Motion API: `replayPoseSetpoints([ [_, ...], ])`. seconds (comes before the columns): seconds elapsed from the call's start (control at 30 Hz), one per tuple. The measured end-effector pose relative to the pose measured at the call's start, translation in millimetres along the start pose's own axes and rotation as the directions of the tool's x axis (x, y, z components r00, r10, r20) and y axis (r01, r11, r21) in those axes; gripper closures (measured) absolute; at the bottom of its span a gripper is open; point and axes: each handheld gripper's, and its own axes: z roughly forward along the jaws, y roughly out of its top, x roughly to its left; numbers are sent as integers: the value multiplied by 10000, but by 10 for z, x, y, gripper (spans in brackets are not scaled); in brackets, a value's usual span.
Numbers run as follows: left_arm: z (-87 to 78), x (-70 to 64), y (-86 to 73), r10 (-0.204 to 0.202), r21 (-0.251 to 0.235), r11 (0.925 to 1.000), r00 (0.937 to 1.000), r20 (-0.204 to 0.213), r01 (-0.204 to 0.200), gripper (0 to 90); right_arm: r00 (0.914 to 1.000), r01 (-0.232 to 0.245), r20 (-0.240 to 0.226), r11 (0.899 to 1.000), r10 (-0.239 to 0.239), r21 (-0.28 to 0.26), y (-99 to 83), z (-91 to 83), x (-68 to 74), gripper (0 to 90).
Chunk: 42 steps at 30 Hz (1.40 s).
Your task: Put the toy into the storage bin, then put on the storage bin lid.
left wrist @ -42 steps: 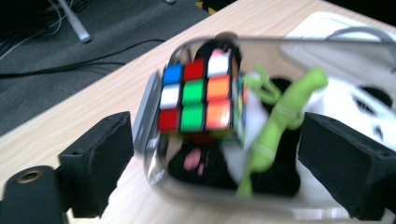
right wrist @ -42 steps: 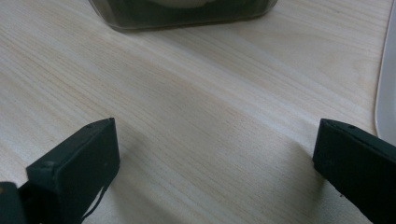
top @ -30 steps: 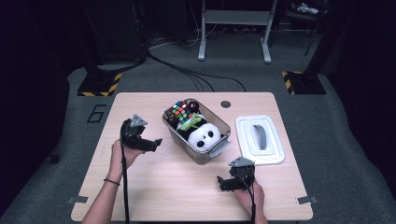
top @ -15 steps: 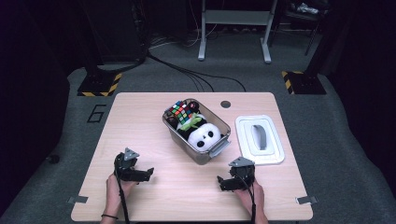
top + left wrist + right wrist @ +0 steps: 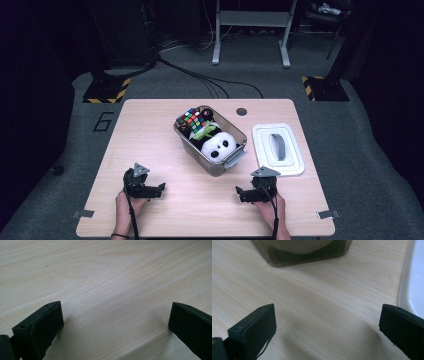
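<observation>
Both the left hand-held gripper point(image 5: 159, 189) and right hand-held gripper point(image 5: 241, 193) rest wide open and empty on the counter point(image 5: 150, 130); fitting the white lid point(image 5: 278, 149) beside the filled bin point(image 5: 210, 139) probably calls for a level grasp.

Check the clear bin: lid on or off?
Off. The clear bin is open-topped, with the panda plush and puzzle cube exposed inside. The white lid lies flat on the table to its right.
</observation>
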Motion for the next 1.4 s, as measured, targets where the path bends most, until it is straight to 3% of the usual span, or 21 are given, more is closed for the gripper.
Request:
replayPoseSetpoints([
  [0.13, -13, 23, -13, -176, -204, 9996, 9994, 290, 182, 0, 9996, -141, 248, 9999, 140, 26, 30, -30, -97, 0],
  [0.17, -32, 80, -26, -657, -464, 9965, 9951, 743, 692, 0, 9992, -140, 384, 9999, 139, 7, 47, -50, -136, 0],
  [0.2, -36, 103, -36, -903, -609, 9935, 9914, 944, 963, 0, 9989, -207, 423, 9998, 209, -46, 58, -62, -161, 0],
  [0.27, -53, 152, -46, -1164, -687, 9897, 9849, 1281, 1259, 0, 9981, -320, 532, 9994, 325, -105, 94, -95, -241, 0],
  [0.3, -54, 150, -48, -1222, -691, 9890, 9853, 1197, 1310, 6, 9975, -329, 619, 9994, 337, -142, 114, -111, -285, 0],
  [0.43, -18, 35, -20, -457, -310, 9984, 9985, 312, 466, 5, 9938, -489, 989, 9987, 501, -150, 190, -162, -446, 0],
  [0.5, 6, -15, -14, -33, -172, 9998, 9999, -99, 31, 4, 9919, -544, 1135, 9983, 563, -193, 228, -178, -531, 0],
  [0.73, 6, -16, -15, -47, -188, 9998, 9999, -101, 45, 0, 9852, -775, 1539, 9970, 760, 32, 360, -153, -807, 0],
  [0.9, 7, -20, -15, -74, -200, 9998, 9999, -122, 71, 0, 9813, -1123, 1586, 9936, 1090, 116, 444, -133, -988, 0],
  [1.07, 3, -29, -18, -105, -188, 9998, 9998, -150, 103, 2, 9695, -1340, 2064, 9910, 1319, -38, 557, -127, -1182, 0],
  [1.17, 3, -29, -17, -108, -186, 9998, 9998, -144, 105, 2, 9664, -1563, 2066, 9877, 1530, -3, 603, -99, -1277, 0],
  [1.3, 3, -25, -15, -9, -188, 9998, 9999, -126, 7, 2, 9523, -2074, 2315, 9782, 1989, 128, 684, 7, -1438, 7],
  [1.4, 3, -25, -15, -6, -186, 9998, 9999, -122, 4, 2, 9502, -2306, 2207, 9728, 2203, 217, 719, 73, -1516, 52],
])
